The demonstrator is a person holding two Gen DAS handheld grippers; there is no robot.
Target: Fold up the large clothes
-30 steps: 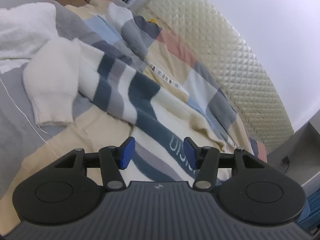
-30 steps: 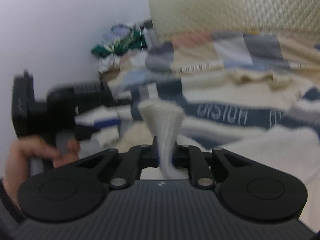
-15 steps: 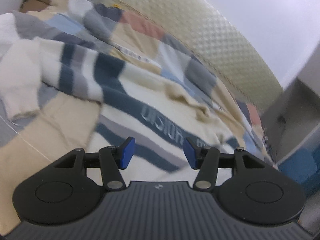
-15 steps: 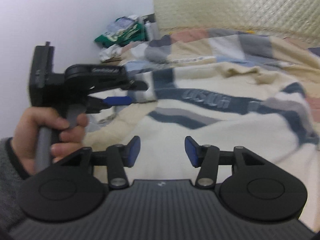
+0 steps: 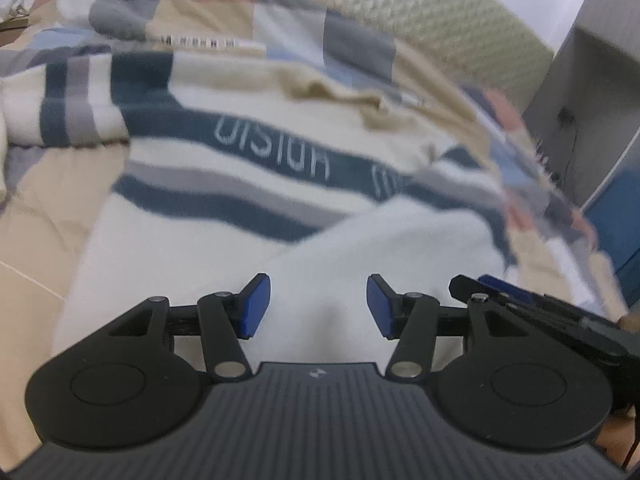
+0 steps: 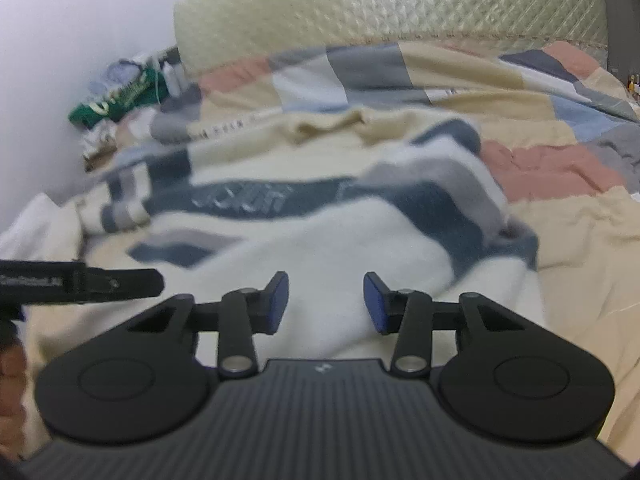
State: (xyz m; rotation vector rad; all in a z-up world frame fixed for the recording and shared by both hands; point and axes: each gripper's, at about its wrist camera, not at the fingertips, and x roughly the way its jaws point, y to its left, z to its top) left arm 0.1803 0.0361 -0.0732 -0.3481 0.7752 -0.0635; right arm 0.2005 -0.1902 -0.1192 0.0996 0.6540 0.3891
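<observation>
Lying flat, striped sweater (image 5: 248, 168), collar toward headboard (image 6: 392, 8), stripes crosswise

The right gripper (image 6: 325, 304) is hovering with jaws spread over the striped sweater (image 6: 304, 240), which is lying on the patchwork bedspread (image 6: 560, 168).

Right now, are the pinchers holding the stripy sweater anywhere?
No, nothing is held. The left gripper and right gripper both have their jaws open, just above the white lower part of the striped sweater, which lies on the bed.
</observation>
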